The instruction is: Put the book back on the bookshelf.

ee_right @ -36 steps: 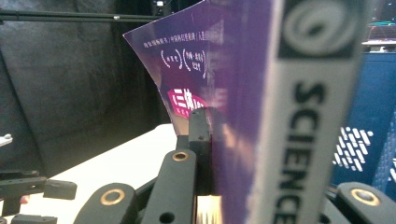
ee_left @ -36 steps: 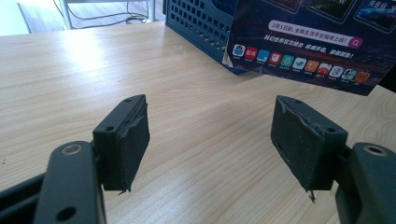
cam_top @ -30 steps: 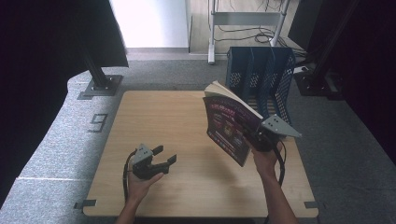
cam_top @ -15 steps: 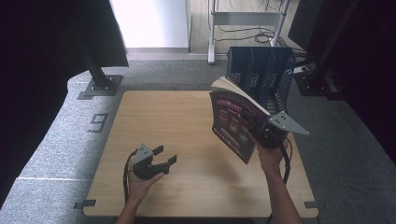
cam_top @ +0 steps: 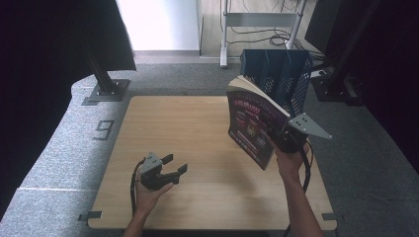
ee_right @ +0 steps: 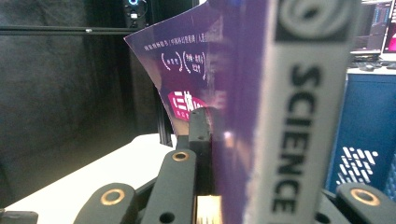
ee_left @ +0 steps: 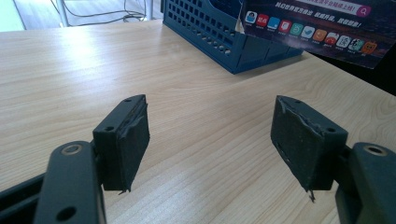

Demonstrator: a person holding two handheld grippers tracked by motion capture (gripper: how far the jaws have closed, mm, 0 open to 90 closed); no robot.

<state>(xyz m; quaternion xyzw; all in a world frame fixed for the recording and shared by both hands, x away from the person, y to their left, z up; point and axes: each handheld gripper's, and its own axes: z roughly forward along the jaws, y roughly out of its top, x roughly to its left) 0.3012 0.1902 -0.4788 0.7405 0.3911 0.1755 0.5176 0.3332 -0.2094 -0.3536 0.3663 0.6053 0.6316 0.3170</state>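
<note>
On the tabletop we find the file rack at the upper right of the frame. Just before it the book stands raised off the wood in the right gripper. At the lower left we see the left gripper, well apart from the book.

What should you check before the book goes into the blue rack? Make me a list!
1. Right claw shut on the book: ok, the jaws clamp it near the spine.
2. Book off the table: ok, it is held up in the air.
3. Book upright enough for a slot: not ok, it tilts.
4. Rack slots free: cannot tell, the book hides part of them.
5. Left claw out of the way: ok, it is open and holds nothing, low on the near left of the table.
6. Rack standing steady: ok, it stands upright at the far right corner.
</note>
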